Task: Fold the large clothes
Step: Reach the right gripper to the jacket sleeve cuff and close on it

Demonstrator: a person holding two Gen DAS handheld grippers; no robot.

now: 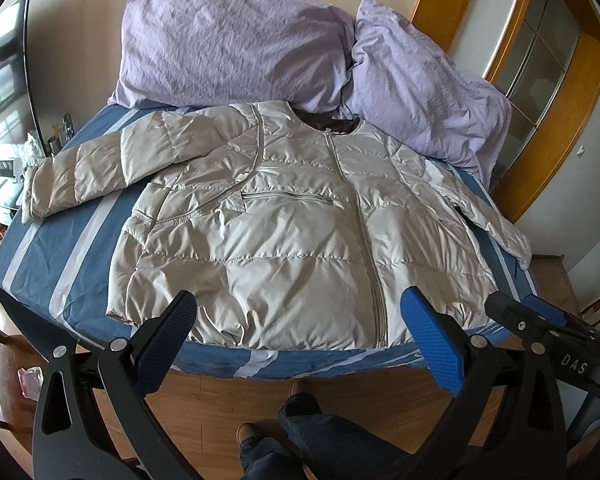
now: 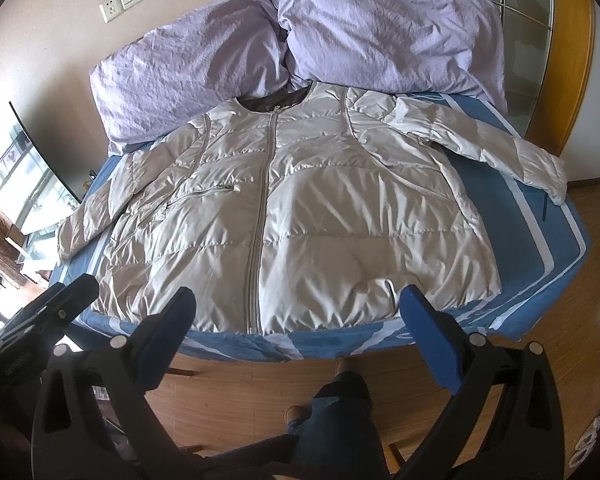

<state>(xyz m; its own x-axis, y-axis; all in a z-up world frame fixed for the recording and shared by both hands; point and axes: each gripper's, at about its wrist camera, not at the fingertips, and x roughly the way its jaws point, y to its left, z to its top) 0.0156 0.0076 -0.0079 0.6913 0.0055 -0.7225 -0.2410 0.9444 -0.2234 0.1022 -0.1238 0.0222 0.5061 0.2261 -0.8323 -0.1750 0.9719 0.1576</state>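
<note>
puffer jacket (image 1: 284, 232) lies flat, zipped, on the bed (image 1: 52, 280); left gripper (image 1: 300, 340) and right gripper (image 2: 300, 336) hover above its hem, jaws apart, empty.

Before me stands a bed (image 1: 60, 276) under a blue sheet with pale stripes. Directly on it lie a pale quilted jacket (image 1: 284, 236), spread flat, zipped, sleeves out, and two lilac pillows (image 1: 236, 48) at the head.
</note>
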